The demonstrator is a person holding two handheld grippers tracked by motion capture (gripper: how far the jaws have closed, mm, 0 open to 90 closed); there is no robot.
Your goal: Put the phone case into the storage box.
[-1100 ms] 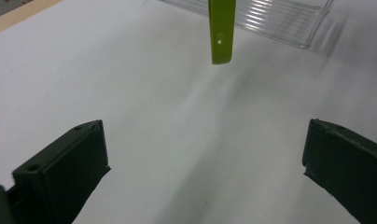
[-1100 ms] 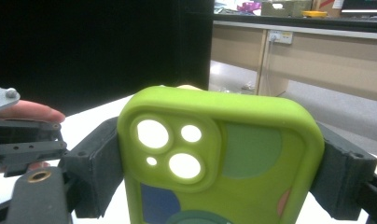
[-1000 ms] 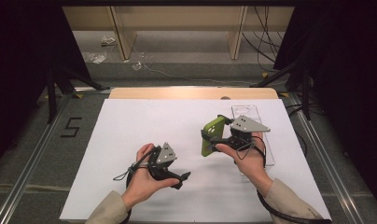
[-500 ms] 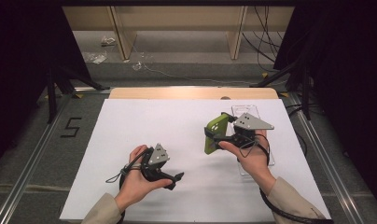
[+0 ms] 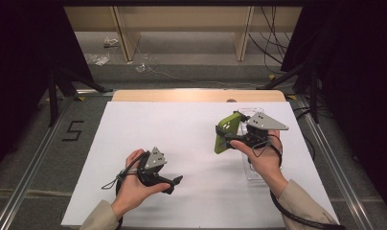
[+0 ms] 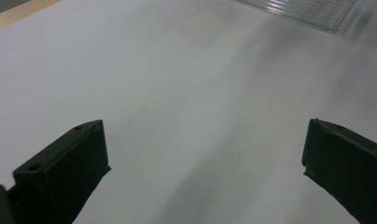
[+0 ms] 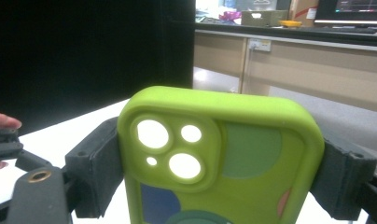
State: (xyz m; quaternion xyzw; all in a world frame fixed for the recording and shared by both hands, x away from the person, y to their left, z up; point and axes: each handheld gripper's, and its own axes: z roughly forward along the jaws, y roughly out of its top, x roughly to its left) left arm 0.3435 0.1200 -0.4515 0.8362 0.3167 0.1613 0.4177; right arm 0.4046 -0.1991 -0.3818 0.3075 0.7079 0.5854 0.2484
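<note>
there the right gripper [image 5: 228,139] was clamped across the sides of the green case [image 7: 219,158], lifted over the white mat [image 5: 182,129] beside a clear tray [image 5: 253,170], probably to free it for placing. the left gripper [image 5: 175,182] hovered low, jaws apart and empty.

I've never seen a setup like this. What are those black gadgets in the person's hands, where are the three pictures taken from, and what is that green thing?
A person sits at a table covered with a white sheet, holding a hand-operated two-jaw gripper in each hand. The high view looks down from above. The other two pictures come from small cameras riding on the grippers, looking along their black jaws. The right gripper is clamped on the sides of a lime-green phone case, lifted off the table, camera cut-outs facing the lens. The left gripper is open and holds nothing, above the bare sheet. A clear plastic tray lies on the sheet under the right hand.
</note>
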